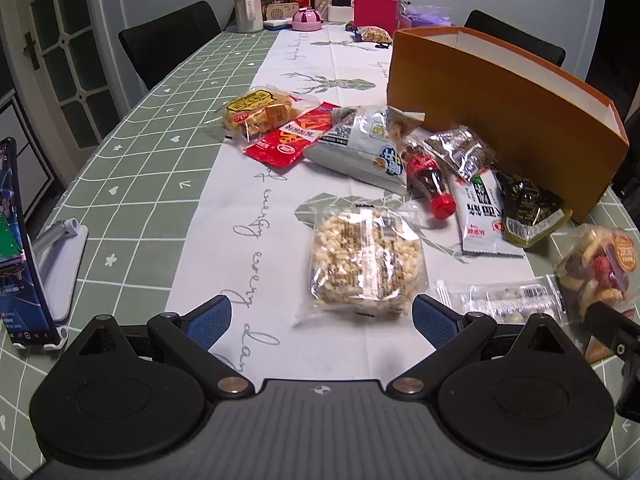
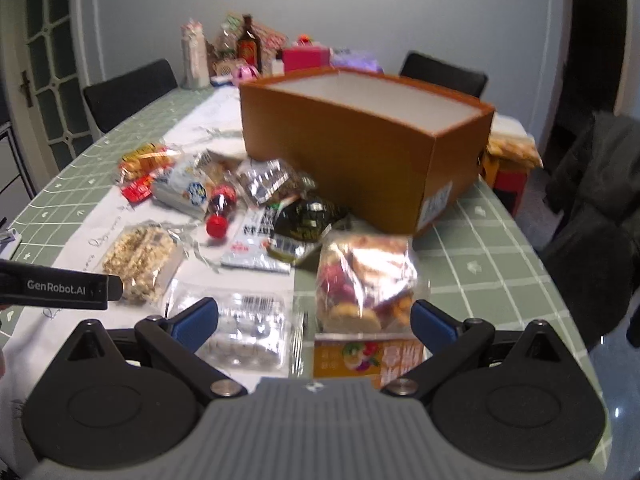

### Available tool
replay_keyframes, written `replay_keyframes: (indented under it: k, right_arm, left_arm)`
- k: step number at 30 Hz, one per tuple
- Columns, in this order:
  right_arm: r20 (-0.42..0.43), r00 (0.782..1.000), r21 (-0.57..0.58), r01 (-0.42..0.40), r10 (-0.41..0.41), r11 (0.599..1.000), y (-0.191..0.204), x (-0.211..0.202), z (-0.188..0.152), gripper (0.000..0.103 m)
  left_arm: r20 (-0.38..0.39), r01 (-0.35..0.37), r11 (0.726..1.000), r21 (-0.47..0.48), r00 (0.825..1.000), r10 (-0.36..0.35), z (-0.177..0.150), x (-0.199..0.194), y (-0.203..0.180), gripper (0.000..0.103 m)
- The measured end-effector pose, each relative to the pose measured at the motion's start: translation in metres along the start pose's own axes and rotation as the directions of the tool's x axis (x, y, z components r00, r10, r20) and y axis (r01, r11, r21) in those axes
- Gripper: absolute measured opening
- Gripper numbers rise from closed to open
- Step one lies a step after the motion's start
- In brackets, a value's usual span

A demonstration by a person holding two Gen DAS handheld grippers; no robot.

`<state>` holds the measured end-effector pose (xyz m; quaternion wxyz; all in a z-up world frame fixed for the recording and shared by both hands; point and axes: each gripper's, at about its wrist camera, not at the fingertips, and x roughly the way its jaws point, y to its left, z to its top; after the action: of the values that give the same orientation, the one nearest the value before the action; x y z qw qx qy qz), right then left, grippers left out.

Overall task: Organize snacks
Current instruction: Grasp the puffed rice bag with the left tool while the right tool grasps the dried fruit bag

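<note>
Nothing visibly packed so far: the orange box (image 2: 352, 160) shows only bare inner walls, its floor hidden, and the snacks lie loose on the counter (image 1: 132, 184). Left tool (image 1: 322, 320) gapes wide before the puffed rice cake (image 1: 366, 260); right tool (image 2: 314, 322) spreads wide around the dried fruit bag (image 2: 366, 280). A cola bottle (image 1: 428, 176) and foil packets crowd the box front.
</note>
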<state>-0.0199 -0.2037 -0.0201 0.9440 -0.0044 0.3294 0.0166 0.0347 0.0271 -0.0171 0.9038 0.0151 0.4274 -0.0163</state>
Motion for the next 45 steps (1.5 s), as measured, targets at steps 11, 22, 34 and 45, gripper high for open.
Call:
replay_keyframes:
  k: [11,22,34,45]
  right_arm:
    - [0.046,0.999,0.007,-0.007,0.007,1.000,-0.031,0.011,0.010,0.100]
    - [-0.018,1.000,0.061,-0.015,0.016,0.998,-0.036,0.045,0.010,0.100]
    - [-0.040,0.999,0.108,-0.010,0.015,0.994,-0.050,0.059,0.007,0.089]
    - [-0.049,0.997,0.113,-0.048,0.054,0.992,-0.051,0.061,0.000,0.067]
  left_arm:
    - [0.049,0.113,0.993,-0.023,0.993,-0.111,0.012,0.005,0.012,0.103]
    - [-0.015,0.117,0.991,0.066,0.993,-0.116,0.017,0.035,-0.015,0.103]
    - [-0.033,0.132,0.989,0.067,0.991,-0.130,0.015,0.059,-0.019,0.103]
    - [0.018,0.117,0.984,0.131,0.993,-0.120,0.009,0.057,-0.022,0.092]
